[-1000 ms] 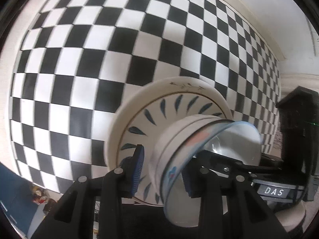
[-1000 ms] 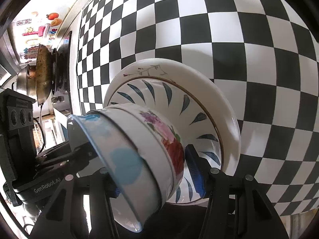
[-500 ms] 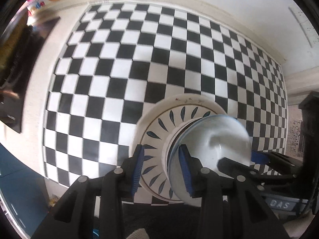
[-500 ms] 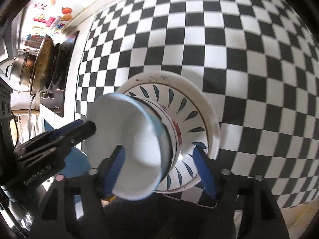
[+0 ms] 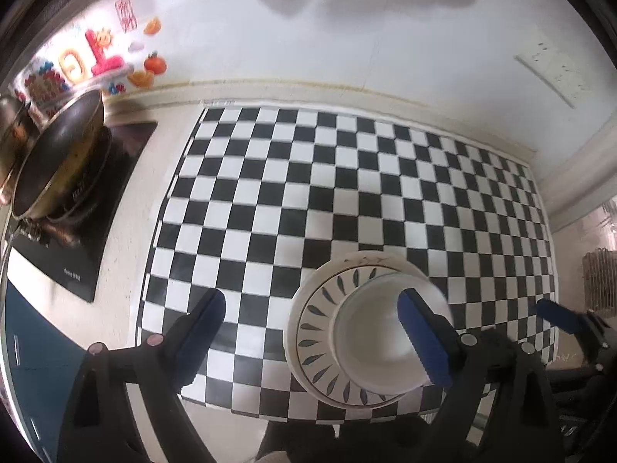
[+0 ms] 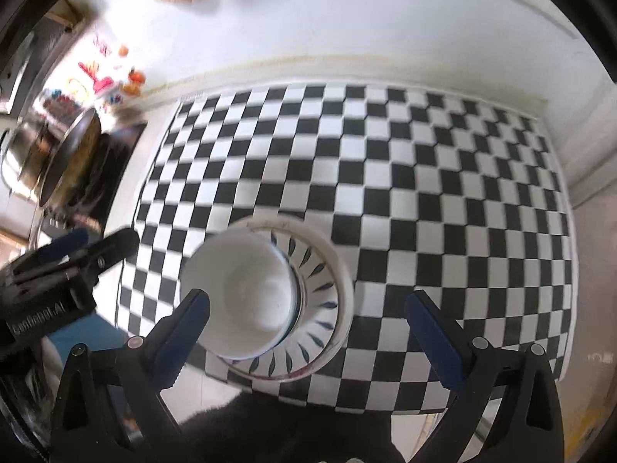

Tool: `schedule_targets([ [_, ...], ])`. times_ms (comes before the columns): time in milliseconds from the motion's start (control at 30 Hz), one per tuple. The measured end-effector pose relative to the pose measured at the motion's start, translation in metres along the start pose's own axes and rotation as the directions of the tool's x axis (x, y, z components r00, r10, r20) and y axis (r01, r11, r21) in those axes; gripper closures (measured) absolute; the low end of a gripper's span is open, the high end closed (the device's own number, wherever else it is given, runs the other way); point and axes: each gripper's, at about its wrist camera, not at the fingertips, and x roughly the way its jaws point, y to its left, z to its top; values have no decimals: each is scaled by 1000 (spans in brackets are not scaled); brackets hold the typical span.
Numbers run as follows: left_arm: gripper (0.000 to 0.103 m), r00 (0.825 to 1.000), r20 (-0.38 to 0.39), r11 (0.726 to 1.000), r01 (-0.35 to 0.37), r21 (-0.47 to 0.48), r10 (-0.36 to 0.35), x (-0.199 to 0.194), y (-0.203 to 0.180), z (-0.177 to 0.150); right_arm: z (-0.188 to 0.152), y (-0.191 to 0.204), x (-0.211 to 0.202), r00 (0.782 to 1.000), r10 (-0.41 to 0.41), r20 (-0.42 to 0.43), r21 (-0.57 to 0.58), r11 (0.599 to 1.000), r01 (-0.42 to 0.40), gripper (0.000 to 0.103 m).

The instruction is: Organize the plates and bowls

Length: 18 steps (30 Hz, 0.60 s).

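Both my left tool (image 5: 308, 332) and right tool (image 6: 308, 328) gape wide, empty; I'd retreat straight up, clear of the stacked bowls (image 6: 246, 293).

Left gripper (image 5: 312, 332) spread wide, holding nothing. Right gripper (image 6: 308, 328) likewise spread wide, empty. Both raised, angled downward.

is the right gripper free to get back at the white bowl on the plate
Probably yes: the right gripper is open and empty, and the white bowl sits uncovered on the leaf-pattern plate, just ahead of its left finger, with nothing between.
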Motion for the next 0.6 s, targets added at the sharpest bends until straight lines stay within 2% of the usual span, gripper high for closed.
schedule_targets([
  [133,12,997,78,1000,1,11,-2,-24,-4,-6,-5,3,-29,994,-46,96,22,999,44,0],
  [300,12,983,181,1000,-27,14,24,-60,-11,-12,-20,2,-59,985,-61,161,18,998,59,0],
  [367,6,978,205,999,-36,15,32,-73,-13,-15,-27,2,-75,980,-53,191,12,999,52,0],
  [600,6,956,287,998,-61,-8,61,-113,-24,-43,-57,0,-123,955,-61,292,-9,998,66,0],
])
